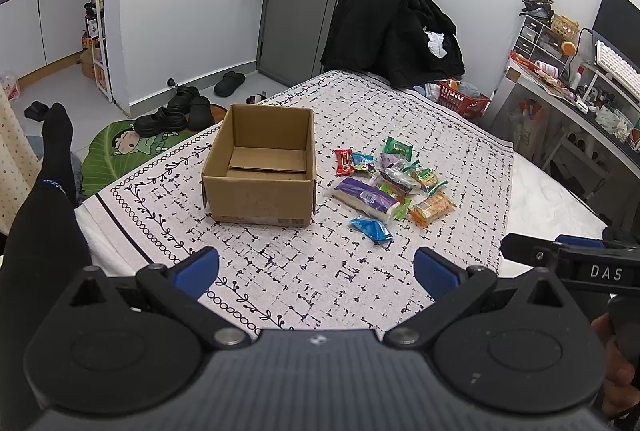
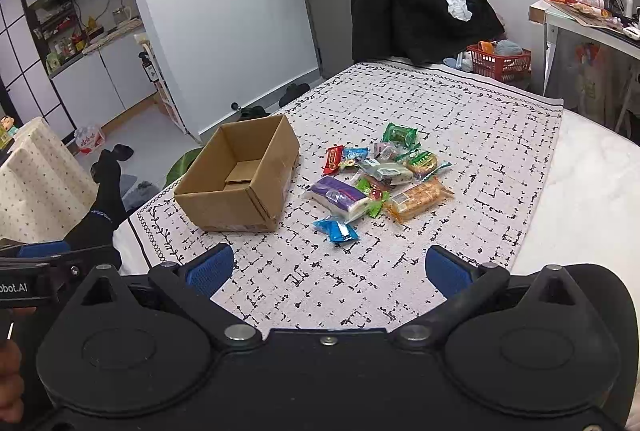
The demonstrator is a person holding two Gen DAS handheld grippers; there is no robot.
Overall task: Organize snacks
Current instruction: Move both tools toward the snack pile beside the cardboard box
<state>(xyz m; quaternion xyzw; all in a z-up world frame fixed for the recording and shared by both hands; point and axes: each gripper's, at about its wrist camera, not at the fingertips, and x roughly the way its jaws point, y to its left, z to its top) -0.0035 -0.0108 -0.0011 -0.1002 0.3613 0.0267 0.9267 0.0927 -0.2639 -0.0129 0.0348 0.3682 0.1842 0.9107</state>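
An open cardboard box (image 1: 260,171) (image 2: 240,187) stands on the patterned cloth, with only a loose cardboard flap inside. Right of it lies a pile of wrapped snacks (image 1: 390,183) (image 2: 380,175): a purple-and-white pack (image 1: 366,199) (image 2: 338,197), a blue packet (image 1: 372,229) (image 2: 336,229) nearest me, an orange pack (image 1: 432,209) (image 2: 418,199), a red bar (image 1: 343,162) (image 2: 333,159) and a green pack (image 1: 397,147) (image 2: 399,135). My left gripper (image 1: 316,271) and right gripper (image 2: 328,271) hover open near the cloth's front edge, both empty.
The cloth-covered surface (image 1: 320,271) drops off at the left to a floor with shoes (image 1: 172,115) and a green mat. A chair draped in a black coat (image 1: 392,31) stands behind, a red basket (image 1: 464,97) and a cluttered desk (image 1: 560,83) at the right. A person's black-clad leg (image 1: 48,191) is at left.
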